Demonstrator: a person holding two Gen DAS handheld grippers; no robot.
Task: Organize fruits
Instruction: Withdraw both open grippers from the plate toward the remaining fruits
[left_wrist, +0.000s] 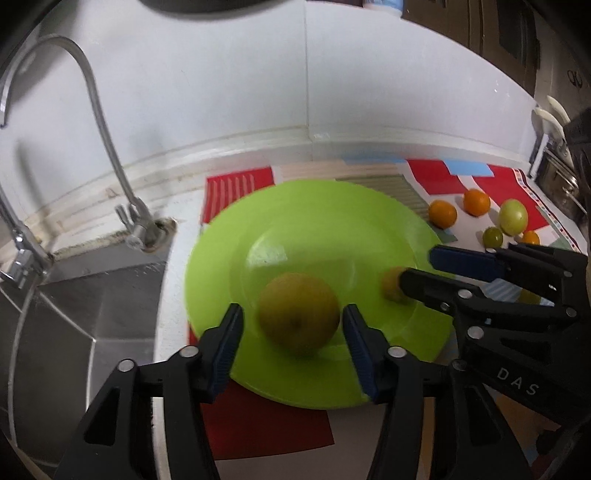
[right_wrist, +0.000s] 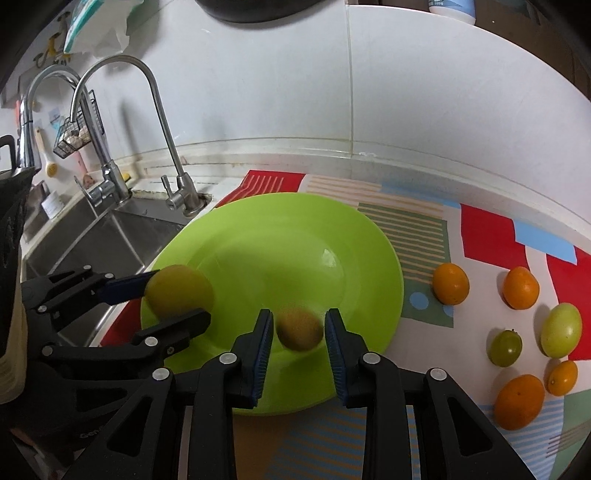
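Fruits: large one (left_wrist: 298, 314) between wide left tongs (left_wrist: 293, 345) | small one (right_wrist: 299, 326) between wide right tongs (right_wrist: 299, 345) | green plate (right_wrist: 273, 236) beside sink (right_wrist: 92, 240)

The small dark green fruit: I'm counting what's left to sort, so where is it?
In the right wrist view, the small dark green fruit lies on the patterned mat, right of the green plate, beside the larger pale green fruit.

A: What is sitting behind the counter?
B: White wall panels (right_wrist: 258, 92) are meeting at a seam, and two curved chrome faucets (right_wrist: 162, 122) are rising over a steel sink (right_wrist: 92, 240).
A: And underfoot?
B: A patterned mat (right_wrist: 487, 236) in red, blue and green is covering the worktop; a wire basket (right_wrist: 74, 136) is hanging at left.
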